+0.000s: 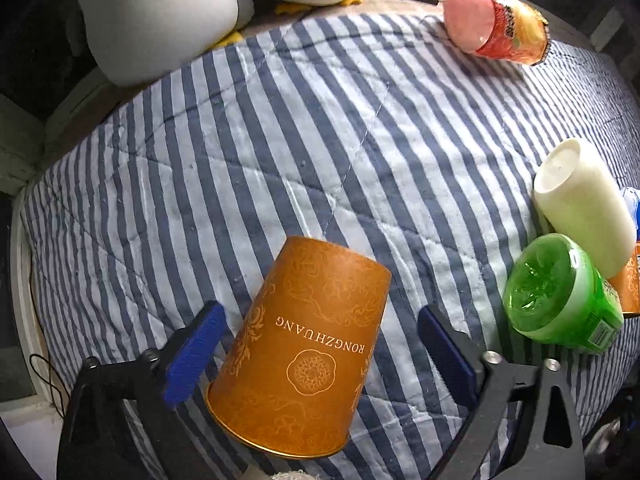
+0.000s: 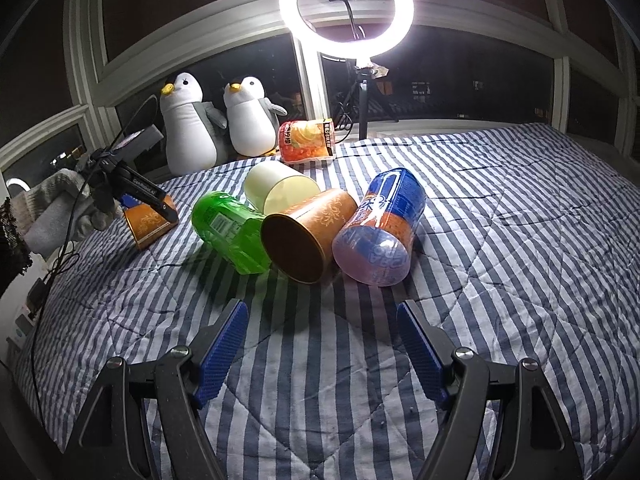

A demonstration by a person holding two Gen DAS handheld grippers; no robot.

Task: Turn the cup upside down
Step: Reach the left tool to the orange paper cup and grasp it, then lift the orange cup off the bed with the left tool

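An orange paper cup [image 1: 308, 344] printed RONGZHUANG stands upside down, a little tilted, on the striped quilt [image 1: 320, 140], rim down. My left gripper [image 1: 320, 340] is open with its blue pads on either side of the cup, not touching it. In the right wrist view the same cup [image 2: 150, 222] shows at the far left with the left gripper [image 2: 152, 202] around it. My right gripper [image 2: 320, 344] is open and empty, hovering over the quilt [image 2: 500, 240] in front of a pile of containers. A second orange cup [image 2: 308, 234] lies on its side there.
A green container [image 2: 230, 230], a cream cup [image 2: 280, 190] and a blue-orange bottle [image 2: 380, 228] lie around the second cup. A red-orange cup [image 2: 308, 140] lies further back. Two penguin toys [image 2: 216, 124] and a ring light [image 2: 346, 4] stand by the window.
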